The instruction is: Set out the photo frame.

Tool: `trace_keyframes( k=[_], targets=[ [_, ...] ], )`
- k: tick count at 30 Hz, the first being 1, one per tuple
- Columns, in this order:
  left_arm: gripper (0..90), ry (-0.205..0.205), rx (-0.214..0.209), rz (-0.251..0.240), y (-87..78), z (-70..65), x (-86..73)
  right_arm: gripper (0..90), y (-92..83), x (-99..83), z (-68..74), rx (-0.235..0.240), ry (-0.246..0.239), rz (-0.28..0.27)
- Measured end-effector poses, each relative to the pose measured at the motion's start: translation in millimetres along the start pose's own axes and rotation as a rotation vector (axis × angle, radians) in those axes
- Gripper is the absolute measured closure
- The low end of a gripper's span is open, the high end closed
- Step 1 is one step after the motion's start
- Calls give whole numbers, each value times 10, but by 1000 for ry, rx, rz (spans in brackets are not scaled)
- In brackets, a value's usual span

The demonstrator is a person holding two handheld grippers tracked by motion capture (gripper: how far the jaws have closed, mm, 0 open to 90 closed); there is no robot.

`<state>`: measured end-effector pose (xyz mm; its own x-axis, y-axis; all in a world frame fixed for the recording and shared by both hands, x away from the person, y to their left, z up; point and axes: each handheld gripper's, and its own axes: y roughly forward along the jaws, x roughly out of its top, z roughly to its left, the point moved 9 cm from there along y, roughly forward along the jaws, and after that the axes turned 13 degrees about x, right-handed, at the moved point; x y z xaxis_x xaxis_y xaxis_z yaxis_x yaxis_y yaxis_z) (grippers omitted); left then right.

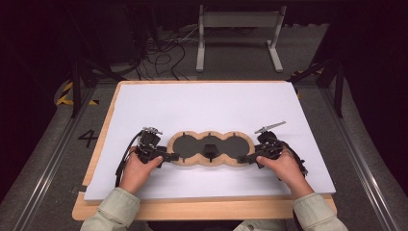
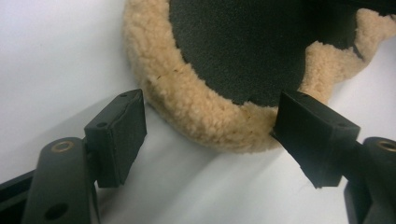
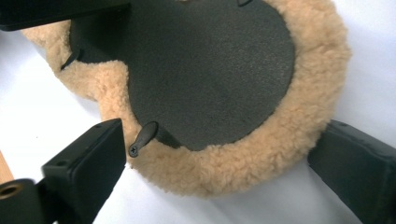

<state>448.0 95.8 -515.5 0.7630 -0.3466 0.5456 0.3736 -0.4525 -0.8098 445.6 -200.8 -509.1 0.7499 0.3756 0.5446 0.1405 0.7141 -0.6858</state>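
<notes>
A three-lobed black pad [image 1: 187,144] with a tan fleece rim lies flat on the white sheet [image 1: 207,103], near the table's front. My left gripper [image 1: 171,156] is at its left end, held in the person's left hand. In the left gripper view my left gripper [image 2: 210,123] stands open, its jaws straddling the fleece rim [image 2: 205,116]; one pad [image 2: 308,135] sits against the fleece, the other is apart from it. My right gripper [image 1: 245,159] is at the pad's right end. It is open too [image 3: 222,140], with the rim [image 3: 243,168] between its jaws. A small black screwed tab [image 3: 142,139] sticks out near one jaw.
The white sheet covers a wooden table [image 1: 192,209] whose edge shows at the front. Beyond the table stand a metal frame [image 1: 238,21] and loose cables [image 1: 163,53] on the floor. Broad bare sheet lies behind the pad.
</notes>
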Motion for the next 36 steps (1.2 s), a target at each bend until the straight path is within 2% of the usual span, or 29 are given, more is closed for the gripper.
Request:
trace_keyframes(
  k=[1,4,5,7,11,13,19,22,26,28,30,33,36],
  targets=[
    [246,-8,-9,0,4,-20,0,66,-4,0,-4,0,-1,-4],
    [241,3,-5,-6,15,-26,6,63,1,1,-1,-6,3,-5],
    [241,-8,-11,-4,16,-46,6,62,4,1,0,-10,2,-5],
    [239,-1,1,-8,20,-35,11,61,9,-1,2,-18,0,-4],
    [242,-9,-12,-2,15,-49,6,63,12,-4,4,-25,-4,-5],
    [243,-6,-2,-5,18,-38,11,64,14,-5,5,-30,-4,-7],
    [246,-14,-9,-1,18,-40,8,70,11,-6,-2,-25,2,-32],
    [246,-21,-7,-1,19,-50,7,70,17,-5,0,-32,36,-68],
    [245,-24,-5,-4,20,-52,6,49,22,-15,2,-27,16,-74],
    [244,-25,-2,-5,21,-55,6,47,31,-24,8,-32,-7,-55],
    [243,-24,1,-5,21,-57,5,4,58,-35,21,-53,-35,-26],
    [243,-20,4,-4,20,-54,2,0,98,-37,41,-107,-43,8],
    [243,-11,15,-7,23,-37,7,1,93,-42,38,-100,-53,14]
  ],
)
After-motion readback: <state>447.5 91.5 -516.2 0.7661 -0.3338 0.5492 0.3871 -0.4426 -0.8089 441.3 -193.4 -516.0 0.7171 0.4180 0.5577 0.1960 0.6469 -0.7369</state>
